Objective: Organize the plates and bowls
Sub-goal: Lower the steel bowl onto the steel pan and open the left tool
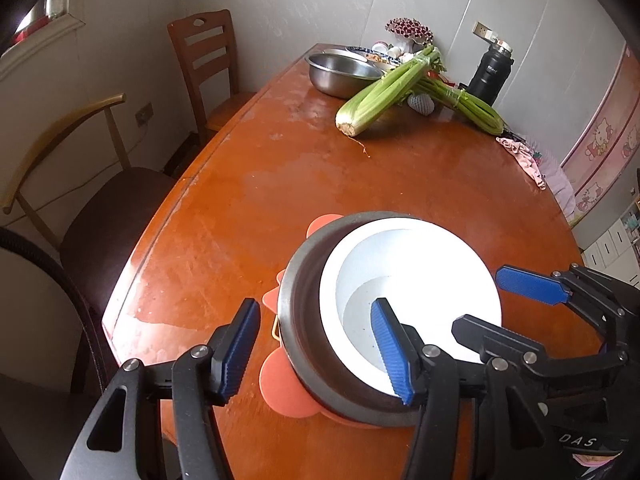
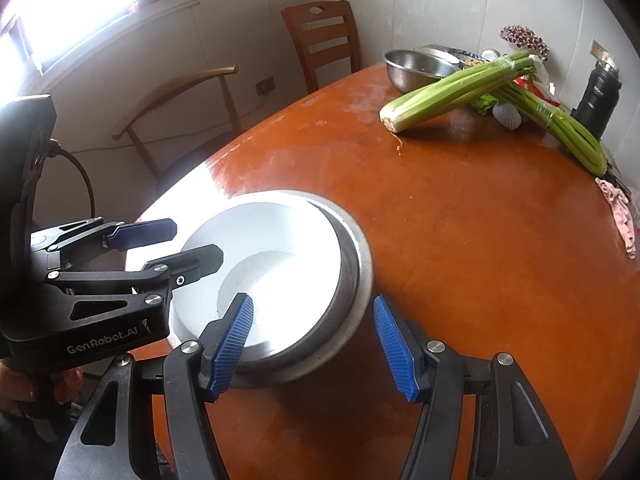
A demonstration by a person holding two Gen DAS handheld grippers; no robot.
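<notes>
My left tongs (image 1: 316,348) stand part-open astride the near rim of the steel bowl (image 1: 304,280), one pad inside, one outside, not pressing. My right tongs (image 2: 314,346) straddle the opposite rim the same way — gripping nothing. The white bowl (image 2: 280,264) nests inside the steel one, on an orange mat (image 1: 284,392) near the surface (image 1: 280,184) edge. I'd lift out level and slowly — the celery (image 1: 380,96) lies well beyond.

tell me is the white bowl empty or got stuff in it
Empty: the white bowl shows only a bare white inside in both views, nested in the steel bowl.
</notes>
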